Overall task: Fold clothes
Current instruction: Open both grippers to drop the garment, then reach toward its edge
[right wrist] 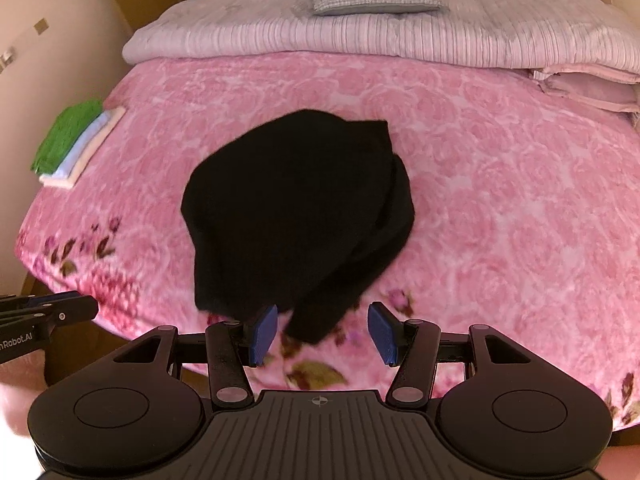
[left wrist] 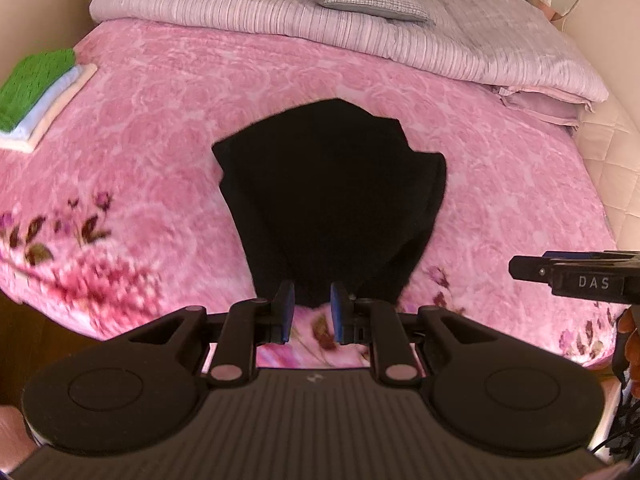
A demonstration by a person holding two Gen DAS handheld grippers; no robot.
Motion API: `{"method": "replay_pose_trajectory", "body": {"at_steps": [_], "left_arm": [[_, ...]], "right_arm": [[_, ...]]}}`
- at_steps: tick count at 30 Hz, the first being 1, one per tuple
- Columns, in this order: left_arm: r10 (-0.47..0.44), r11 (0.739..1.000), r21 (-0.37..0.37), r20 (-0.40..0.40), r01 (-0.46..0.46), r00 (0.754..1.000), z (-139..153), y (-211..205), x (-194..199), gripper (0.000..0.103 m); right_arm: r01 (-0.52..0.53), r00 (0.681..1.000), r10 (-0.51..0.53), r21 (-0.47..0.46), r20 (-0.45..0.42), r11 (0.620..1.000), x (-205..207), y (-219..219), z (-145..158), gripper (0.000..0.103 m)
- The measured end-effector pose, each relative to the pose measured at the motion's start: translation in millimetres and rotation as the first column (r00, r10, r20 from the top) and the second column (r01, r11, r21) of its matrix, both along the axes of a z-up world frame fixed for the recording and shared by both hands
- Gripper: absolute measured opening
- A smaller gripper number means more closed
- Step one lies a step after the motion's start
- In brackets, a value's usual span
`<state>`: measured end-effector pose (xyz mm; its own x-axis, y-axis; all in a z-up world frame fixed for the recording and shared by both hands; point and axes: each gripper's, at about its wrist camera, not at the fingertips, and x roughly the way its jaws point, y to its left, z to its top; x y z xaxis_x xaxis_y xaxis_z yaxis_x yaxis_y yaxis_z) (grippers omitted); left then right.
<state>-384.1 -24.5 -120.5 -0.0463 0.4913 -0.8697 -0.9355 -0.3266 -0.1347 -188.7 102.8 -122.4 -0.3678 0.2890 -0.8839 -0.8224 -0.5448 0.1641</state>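
Left gripper (left wrist: 313, 306): 2 blue-padded fingers set narrowly apart, nothing pinched; the near hem of the black knitted garment (left wrist: 332, 200) lies just beyond the tips.

Right gripper (right wrist: 322, 334): fingers spread wide, empty; a trailing black fold ends between and just ahead of them.

Garment: partly folded, bunched on its right side, mid-bed on the pink rose-patterned fleece blanket (left wrist: 140, 120).

Handling advice: take the near hem at 2 separate corners, pinch all layers, lift evenly, smooth the bunched side before folding.

Also present: stack of folded green, blue and cream cloths (left wrist: 36, 88), far left.
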Motion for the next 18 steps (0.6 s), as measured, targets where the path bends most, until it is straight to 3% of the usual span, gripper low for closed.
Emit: {"method": "replay_pose_trajectory", "body": {"at_steps": [9,18], "left_arm": [[-0.074,0.997,-0.004,0.003,0.074,0.997,0,51,-61,0.016],[-0.092,0.990,-0.104,0.074,0.099,0.993,-55,71,-115,0.021]], "right_arm": [[0.097,0.995,-0.097,-0.017,-0.006,0.995,-50,30,-5,0.054],[0.270,0.962,-0.272,-0.096,-0.006,0.958,-47,49,-49,0.054]]}}
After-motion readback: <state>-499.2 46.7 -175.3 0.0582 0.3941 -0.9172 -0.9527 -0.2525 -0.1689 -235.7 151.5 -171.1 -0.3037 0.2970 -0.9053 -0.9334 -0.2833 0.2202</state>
